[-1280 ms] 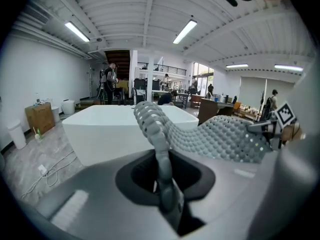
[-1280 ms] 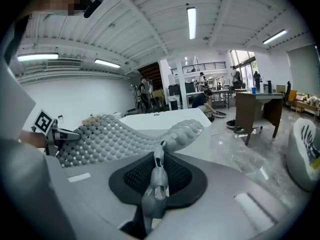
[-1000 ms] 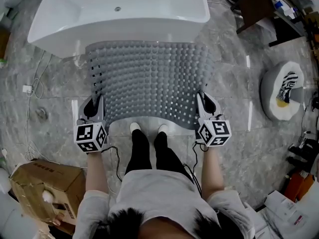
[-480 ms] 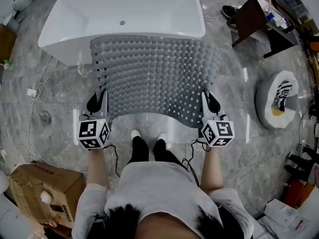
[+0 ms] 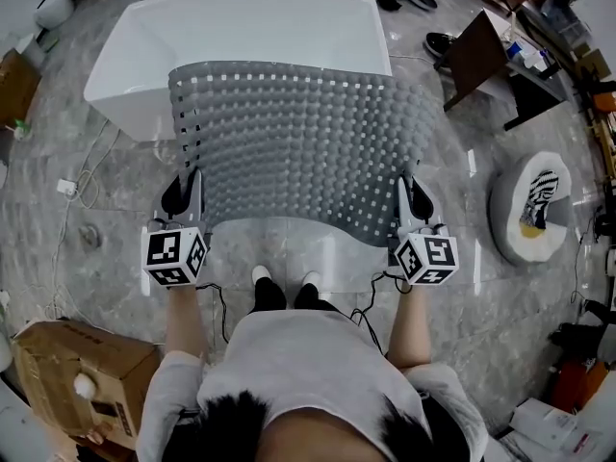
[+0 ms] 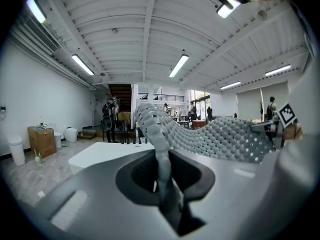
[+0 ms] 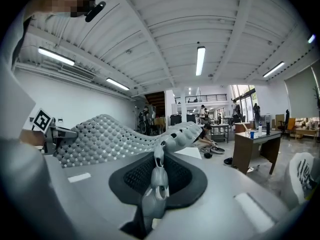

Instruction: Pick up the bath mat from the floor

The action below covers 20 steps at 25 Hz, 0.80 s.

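The grey studded bath mat (image 5: pixel 303 147) hangs spread in the air between both grippers, its far edge over the white bathtub (image 5: pixel 250 37). My left gripper (image 5: pixel 185 196) is shut on the mat's near left corner; in the left gripper view the mat's edge (image 6: pixel 159 149) runs up from between the jaws. My right gripper (image 5: pixel 412 200) is shut on the near right corner, and in the right gripper view the mat (image 7: pixel 112 131) stretches off to the left from the pinched edge (image 7: pixel 158 176).
The person's feet (image 5: pixel 284 279) stand on the marble floor below the mat. A cardboard box (image 5: pixel 72 369) sits near left. A dark wooden table (image 5: pixel 481 51) and a round white cushion (image 5: pixel 534 205) are to the right. Cables (image 5: pixel 77 186) trail at the left.
The mat has been raised higher with both grippers, and its far edge now hangs further over the bathtub. The head view has shifted, showing more of the tub.
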Each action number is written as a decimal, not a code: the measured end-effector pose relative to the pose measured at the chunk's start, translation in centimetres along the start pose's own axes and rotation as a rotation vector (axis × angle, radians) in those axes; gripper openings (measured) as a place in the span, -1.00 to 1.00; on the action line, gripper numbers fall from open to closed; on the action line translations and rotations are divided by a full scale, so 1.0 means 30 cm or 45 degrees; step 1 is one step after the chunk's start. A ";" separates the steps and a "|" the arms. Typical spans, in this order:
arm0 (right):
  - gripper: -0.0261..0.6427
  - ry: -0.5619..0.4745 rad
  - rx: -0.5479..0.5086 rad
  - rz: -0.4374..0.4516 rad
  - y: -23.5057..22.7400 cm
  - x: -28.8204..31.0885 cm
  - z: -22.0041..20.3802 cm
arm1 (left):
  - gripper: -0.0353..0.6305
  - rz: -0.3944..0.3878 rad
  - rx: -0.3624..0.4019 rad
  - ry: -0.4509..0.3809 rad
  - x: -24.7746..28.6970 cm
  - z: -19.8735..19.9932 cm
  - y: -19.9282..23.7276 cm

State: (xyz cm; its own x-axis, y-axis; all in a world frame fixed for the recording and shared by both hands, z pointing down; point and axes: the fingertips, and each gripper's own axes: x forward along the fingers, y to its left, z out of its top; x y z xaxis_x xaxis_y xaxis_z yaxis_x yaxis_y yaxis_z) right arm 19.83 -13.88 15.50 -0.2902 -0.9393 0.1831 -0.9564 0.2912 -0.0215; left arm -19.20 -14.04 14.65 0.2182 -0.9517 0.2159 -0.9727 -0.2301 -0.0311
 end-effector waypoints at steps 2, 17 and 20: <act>-0.78 -0.027 -0.009 -0.003 -0.008 -0.008 0.032 | -0.73 0.007 0.004 -0.027 -0.009 0.030 0.000; -0.78 -0.189 -0.048 -0.020 -0.035 -0.045 0.212 | -0.73 0.063 0.064 -0.227 -0.067 0.220 0.005; -0.77 -0.196 -0.051 -0.021 -0.034 -0.050 0.211 | -0.73 0.061 0.063 -0.238 -0.072 0.218 0.000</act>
State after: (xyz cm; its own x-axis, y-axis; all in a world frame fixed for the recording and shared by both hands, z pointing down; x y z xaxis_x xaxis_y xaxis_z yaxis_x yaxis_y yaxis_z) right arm 21.03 -13.93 9.02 -0.2793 -0.9597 0.0305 -0.9598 0.2800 0.0202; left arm -19.16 -13.33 7.80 0.1869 -0.9820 0.0280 -0.9783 -0.1886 -0.0861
